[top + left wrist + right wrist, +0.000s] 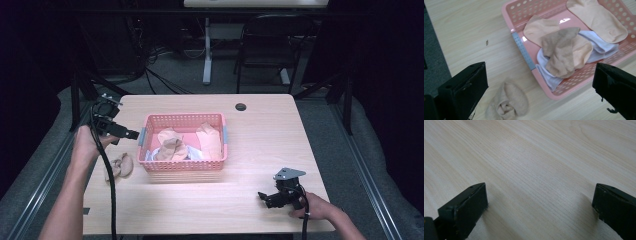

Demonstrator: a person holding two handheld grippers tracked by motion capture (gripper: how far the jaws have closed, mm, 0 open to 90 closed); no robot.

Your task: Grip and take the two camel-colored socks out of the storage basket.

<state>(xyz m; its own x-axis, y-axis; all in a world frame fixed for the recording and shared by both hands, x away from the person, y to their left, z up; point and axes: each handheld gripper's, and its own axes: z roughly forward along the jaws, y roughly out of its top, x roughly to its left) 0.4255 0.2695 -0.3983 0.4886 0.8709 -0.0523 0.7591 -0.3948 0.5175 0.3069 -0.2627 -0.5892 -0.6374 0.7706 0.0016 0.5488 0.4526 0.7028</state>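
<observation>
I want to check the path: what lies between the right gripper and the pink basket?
Bare wooden table in the high view; right gripper sits apart from the pink basket.

Wooden table (260,145): basket (183,166), sock (119,166)

Left gripper (131,134): black body w/ boxy black jaws, small screw holes on top, scuffed edges; black cable trails along forearm. Right gripper (262,196): same black build, grey three-cornered plate on top w/ small holes; black cable by the wrist. Person's forearms bare, no sleeves visible; hands ungloved.
</observation>
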